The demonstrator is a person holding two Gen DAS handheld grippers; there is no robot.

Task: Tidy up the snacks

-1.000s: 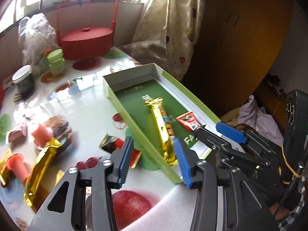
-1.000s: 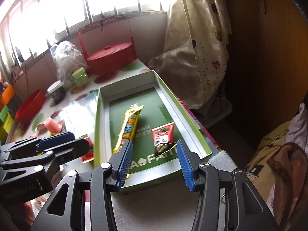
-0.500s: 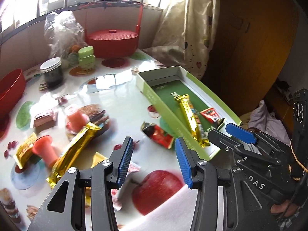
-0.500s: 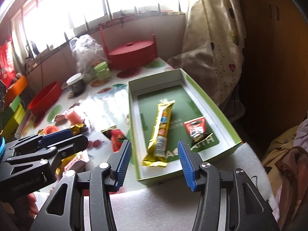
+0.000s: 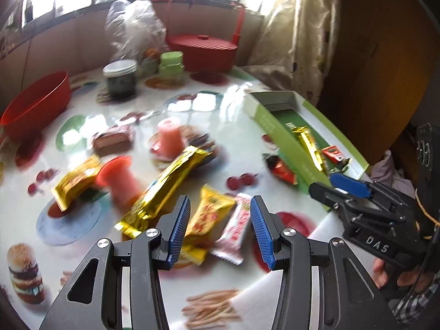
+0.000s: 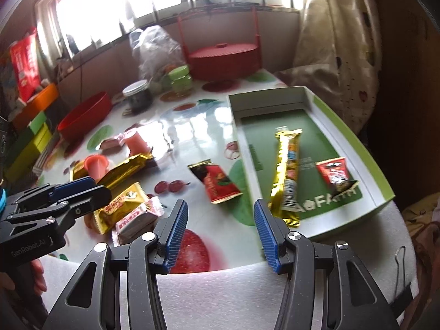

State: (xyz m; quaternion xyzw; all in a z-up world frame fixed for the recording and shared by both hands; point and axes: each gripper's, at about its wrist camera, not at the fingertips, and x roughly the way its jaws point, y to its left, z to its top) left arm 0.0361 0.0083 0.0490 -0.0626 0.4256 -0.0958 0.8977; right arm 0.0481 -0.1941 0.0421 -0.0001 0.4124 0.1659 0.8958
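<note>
1. Snacks are lying scattered over a glossy table [image 5: 220,115] printed with fruit and burgers, and a shallow green box [image 6: 354,148] is sitting at its right edge as the landmark.
2. Inside the green box a long gold bar [image 6: 287,176] is lying lengthwise, and a small red packet [image 6: 334,174] is resting to its right, apart from it.
3. Just left of the green box, outside its wall, a red and black packet [image 6: 217,183] is lying flat on the table.
4. Further left of the green box, a yellow packet [image 5: 209,214] and a pink and white packet [image 5: 235,229] are lying side by side and touching, with a second long gold bar [image 5: 165,189] slanting just beyond them.
5. Well left of the green box, two pink cups [image 5: 170,137] are standing among a brown wrapped cake [image 5: 111,140] and another gold packet [image 5: 77,181].
6. Far beyond the green box, a red lidded basket [image 6: 225,57], a dark jar [image 6: 137,96], green tubs [image 6: 180,81] and a red bowl [image 6: 85,115] are sitting near the window.
7. Left gripper [image 5: 220,232] is hovering above the yellow and pink packets, its jaws standing apart with nothing pressed between them.
8. Right gripper [image 6: 220,232] is hanging over the table's near edge, just left of the green box's near corner, its jaws apart and gripping nothing.
</note>
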